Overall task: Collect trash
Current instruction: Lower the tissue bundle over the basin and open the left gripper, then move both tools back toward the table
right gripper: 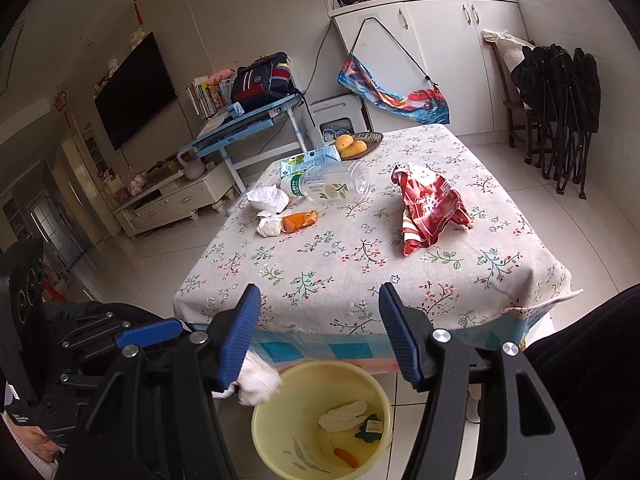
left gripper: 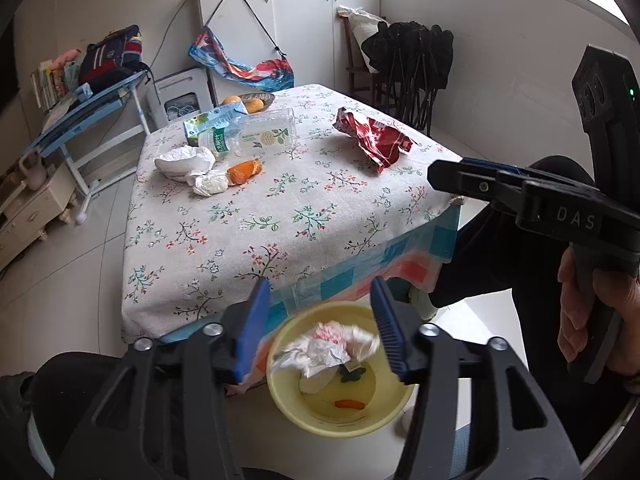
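Both grippers are hanging over the yellow bin (left gripper: 288,400) on the floor, just off the near edge of the table (left gripper: 304,216).

Left gripper (left gripper: 320,326): jaws standing apart, nothing pressed between the pads. A crumpled wad of tissue (left gripper: 324,350) is sitting blurred in the gap, right above the bin mouth; whether it is touching a pad, cannot tell.

Right gripper (right gripper: 320,338): jaws also standing wide, nothing between them. In the right wrist view the same wad is showing just below the left gripper's blue fingers (right gripper: 150,334), at the bin's rim.

Inside the bin: a white tissue piece (right gripper: 344,416), a small orange scrap (right gripper: 346,457), something dark green.

On the table: red snack wrapper (right gripper: 430,210) lying toward the right edge; clear plastic bottle (right gripper: 324,188) lying on its side near the far left corner with a carton (right gripper: 308,159) touching it; white tissue clumps (right gripper: 268,200) and an orange peel (right gripper: 300,220) near the left edge; fruit basket (right gripper: 360,142) at the far edge.
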Available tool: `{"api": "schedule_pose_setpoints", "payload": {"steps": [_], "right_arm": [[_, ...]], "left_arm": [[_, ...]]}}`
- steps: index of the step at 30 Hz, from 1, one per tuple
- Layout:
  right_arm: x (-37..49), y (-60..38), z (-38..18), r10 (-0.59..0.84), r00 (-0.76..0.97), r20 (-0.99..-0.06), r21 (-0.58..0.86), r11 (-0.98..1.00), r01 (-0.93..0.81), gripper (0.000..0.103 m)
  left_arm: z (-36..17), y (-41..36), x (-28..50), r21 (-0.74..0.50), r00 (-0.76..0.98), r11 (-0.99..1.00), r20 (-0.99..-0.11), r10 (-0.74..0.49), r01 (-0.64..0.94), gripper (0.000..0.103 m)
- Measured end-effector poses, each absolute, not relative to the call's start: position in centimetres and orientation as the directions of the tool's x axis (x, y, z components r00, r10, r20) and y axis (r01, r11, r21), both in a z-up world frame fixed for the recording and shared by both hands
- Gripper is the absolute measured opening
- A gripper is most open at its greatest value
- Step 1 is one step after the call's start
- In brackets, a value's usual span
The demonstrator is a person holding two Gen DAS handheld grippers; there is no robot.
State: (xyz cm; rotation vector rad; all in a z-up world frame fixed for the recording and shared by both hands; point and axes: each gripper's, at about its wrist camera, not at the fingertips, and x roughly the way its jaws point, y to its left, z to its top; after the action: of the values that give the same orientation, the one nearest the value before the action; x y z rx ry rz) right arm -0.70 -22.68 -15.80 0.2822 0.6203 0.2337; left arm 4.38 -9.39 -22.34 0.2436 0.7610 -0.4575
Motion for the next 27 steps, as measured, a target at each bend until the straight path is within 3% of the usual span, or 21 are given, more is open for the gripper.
{"api": "schedule_pose_setpoints", "payload": {"steps": [11, 27], "right_arm": [[-0.8, -22.7, -16.0, 0.294, 0.791, -0.537, 0.317, 0.939, -0.134, 0.060], [-0.8, -22.4, -16.0, 0.290, 0.787, -0.545, 0.306, 0.942, -0.135, 0.061]], "left_arm": [[-18.5, -7.2, 3.8, 0.079, 0.808, 0.941, -0.540, -0.236, 0.328, 0.076], [-17.6, -6.4, 3.7, 0.088, 0.840, 0.958, -0.506, -0.194, 0.274, 0.078]]}}
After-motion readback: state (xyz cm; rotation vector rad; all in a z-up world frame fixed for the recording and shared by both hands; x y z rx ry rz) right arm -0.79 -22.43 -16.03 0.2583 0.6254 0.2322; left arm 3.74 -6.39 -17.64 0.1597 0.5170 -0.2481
